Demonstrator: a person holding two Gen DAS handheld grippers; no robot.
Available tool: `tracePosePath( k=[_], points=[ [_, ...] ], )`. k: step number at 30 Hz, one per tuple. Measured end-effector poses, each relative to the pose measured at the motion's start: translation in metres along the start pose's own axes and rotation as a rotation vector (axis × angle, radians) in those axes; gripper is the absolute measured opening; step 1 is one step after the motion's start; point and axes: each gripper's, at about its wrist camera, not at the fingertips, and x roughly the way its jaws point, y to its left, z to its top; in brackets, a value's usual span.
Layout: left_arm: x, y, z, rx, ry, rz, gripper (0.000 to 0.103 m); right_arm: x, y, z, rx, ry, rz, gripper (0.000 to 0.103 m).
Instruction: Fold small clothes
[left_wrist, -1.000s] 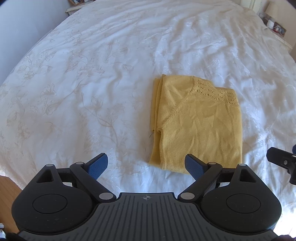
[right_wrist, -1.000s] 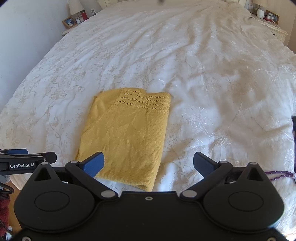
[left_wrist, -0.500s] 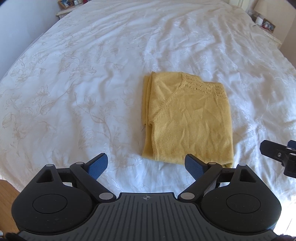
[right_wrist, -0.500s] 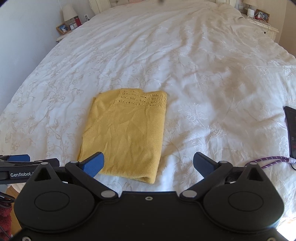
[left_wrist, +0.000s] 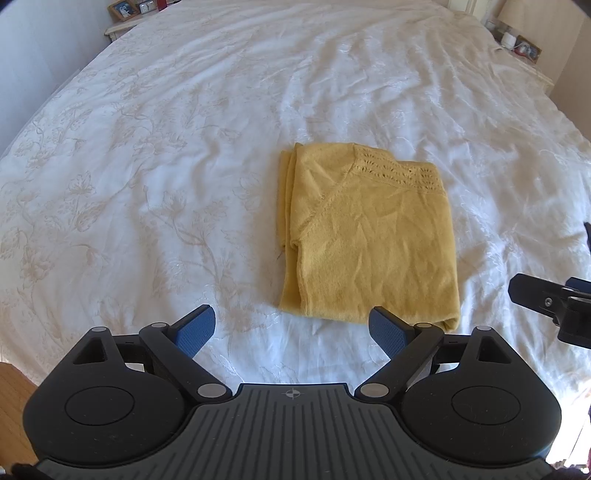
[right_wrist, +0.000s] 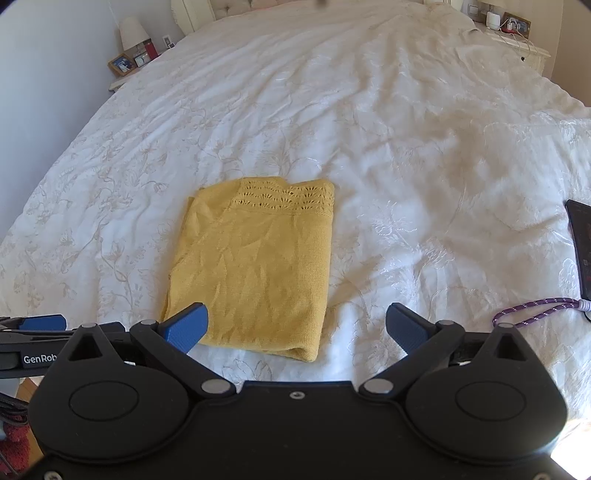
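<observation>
Lying flat on the bed (left_wrist: 184, 147), a yellow knit top (left_wrist: 373, 240) is folded into a neat rectangle, lace-pattern band at its far edge, stacked fold layers along its left side in the left wrist view. The bedcover is white with a pale floral print, lightly creased.

Left tool (left_wrist: 291, 330): jaws spread wide, nothing between the blue pads (left_wrist: 194, 332); it hangs above the bedcover just short of the top's near edge, not touching it. Right tool (right_wrist: 295, 328): jaws likewise spread wide and empty, near the top's near-right corner (its left pad overlaps the cloth in the picture, but contact cannot be confirmed).

Each tool shows at the edge of the other's view.

Off to the right on the bed: a dark phone (right_wrist: 580, 247) and a purple braided cord (right_wrist: 535, 308). Bedside stands at the far end carry a picture frame (right_wrist: 121, 64) and a lamp (right_wrist: 131, 33).
</observation>
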Motion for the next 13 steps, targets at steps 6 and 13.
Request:
tracePosePath(
  k=[6,13],
  points=[
    [0.0014,0.0001,0.0002,0.001,0.003,-0.001,0.091,0.0017,0.0000,-0.0008,0.009,0.005,0.002,0.102],
    [0.0045,-0.0035,0.0014,0.021,-0.003,-0.001,0.091,0.0069,0.0003,-0.0019,0.023,0.013,0.001,0.102]
  ],
)
